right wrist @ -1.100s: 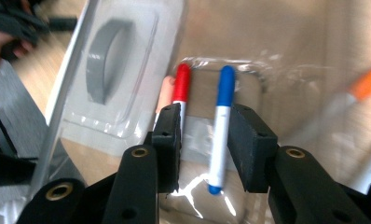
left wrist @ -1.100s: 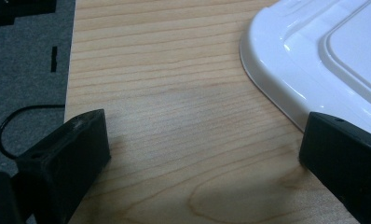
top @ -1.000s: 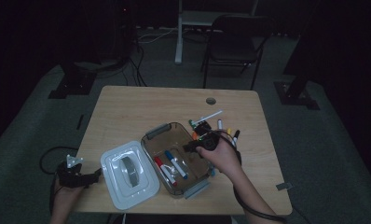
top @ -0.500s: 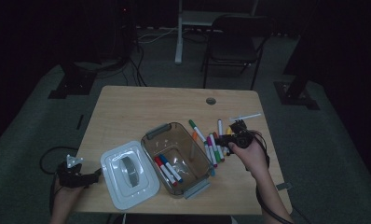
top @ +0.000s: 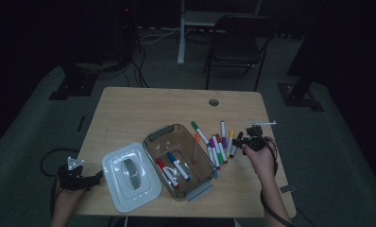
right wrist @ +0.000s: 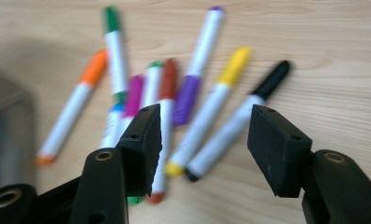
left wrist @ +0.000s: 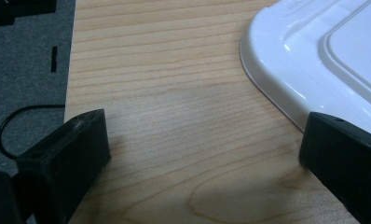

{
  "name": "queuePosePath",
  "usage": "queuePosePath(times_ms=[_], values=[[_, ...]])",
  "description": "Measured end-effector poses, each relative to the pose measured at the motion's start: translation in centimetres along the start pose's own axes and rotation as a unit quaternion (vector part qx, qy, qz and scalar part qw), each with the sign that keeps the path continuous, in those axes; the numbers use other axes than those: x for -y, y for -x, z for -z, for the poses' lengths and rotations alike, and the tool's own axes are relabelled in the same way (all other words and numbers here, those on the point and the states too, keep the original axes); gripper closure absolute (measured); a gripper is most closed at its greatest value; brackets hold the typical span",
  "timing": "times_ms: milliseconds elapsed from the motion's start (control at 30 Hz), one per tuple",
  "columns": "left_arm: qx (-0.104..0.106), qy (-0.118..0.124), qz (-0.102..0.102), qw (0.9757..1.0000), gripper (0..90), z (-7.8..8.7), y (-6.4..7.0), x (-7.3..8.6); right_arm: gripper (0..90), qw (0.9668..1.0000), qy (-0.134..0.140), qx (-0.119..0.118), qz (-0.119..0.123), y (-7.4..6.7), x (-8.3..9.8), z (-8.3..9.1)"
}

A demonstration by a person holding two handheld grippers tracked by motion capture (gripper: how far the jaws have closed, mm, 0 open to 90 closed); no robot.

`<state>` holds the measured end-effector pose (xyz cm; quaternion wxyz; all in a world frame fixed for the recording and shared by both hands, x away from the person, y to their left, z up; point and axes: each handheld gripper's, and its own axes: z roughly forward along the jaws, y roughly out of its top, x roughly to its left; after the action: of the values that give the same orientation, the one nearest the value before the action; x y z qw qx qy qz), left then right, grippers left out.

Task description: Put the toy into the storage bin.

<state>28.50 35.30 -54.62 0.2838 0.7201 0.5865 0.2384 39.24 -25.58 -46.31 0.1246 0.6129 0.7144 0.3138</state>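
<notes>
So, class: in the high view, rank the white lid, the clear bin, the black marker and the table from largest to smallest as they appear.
1. Table
2. Clear bin and white lid: these look much alike, so no ranking between them
3. Black marker

A pale wood grain is shown by the table (top: 129, 113). A white lid (top: 129, 177) is seen at the 9 o'clock side of a smoky transparent box (top: 169, 137) with grey latches. Red and blue markers (top: 174, 168) are held inside it. At its 3 o'clock, white-barrelled markers (right wrist: 197, 93) are capped orange, green, magenta, brown, purple, yellow and black.
</notes>
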Motion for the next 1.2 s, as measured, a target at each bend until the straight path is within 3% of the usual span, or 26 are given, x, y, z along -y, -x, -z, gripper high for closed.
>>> queuePosePath(times_ms=[100, 133, 200, 300, 633, 900, 1200], values=[[0.0, 0.0, 0.0, 1.0, 2.2, 0.0, 0.0, 0.0, 50.7, 0.9986, 0.005, 0.048, -0.021, 1.1, -0.2, -0.7], [0.0, 0.0, 0.0, 1.0, 2.2, 0.0, 0.0, 0.0, 51.8, 0.9981, 0.004, 0.054, -0.031, 1.4, -0.2, -0.9], [0.0, 0.0, 0.0, 1.0, 2.2, 0.0, 0.0, 0.0, 52.7, 0.9972, 0.01, 0.053, -0.052, 2.0, -0.2, -1.6], [0.0, 0.0, 0.0, 1.0, 2.2, 0.0, 0.0, 0.0, 56.3, 0.9962, 0.003, 0.059, -0.064, 2.2, -0.2, -2.7], [0.0, 0.0, 0.0, 1.0, 2.2, 0.0, 0.0, 0.0, 65.6, 0.9946, -0.032, 0.067, -0.073, 1.6, -0.6, -5.8], [0.0, 0.0, 0.0, 1.0, 2.2, 0.0, 0.0, 0.0, 74.8, 0.992, -0.047, 0.086, -0.08, 2.4, -0.7, -6.2], [0.0, 0.0, 0.0, 1.0, 2.2, 0.0, 0.0, 0.0, 75.8, 0.9901, -0.054, 0.1, -0.082, 3.0, -0.2, -6.4]])
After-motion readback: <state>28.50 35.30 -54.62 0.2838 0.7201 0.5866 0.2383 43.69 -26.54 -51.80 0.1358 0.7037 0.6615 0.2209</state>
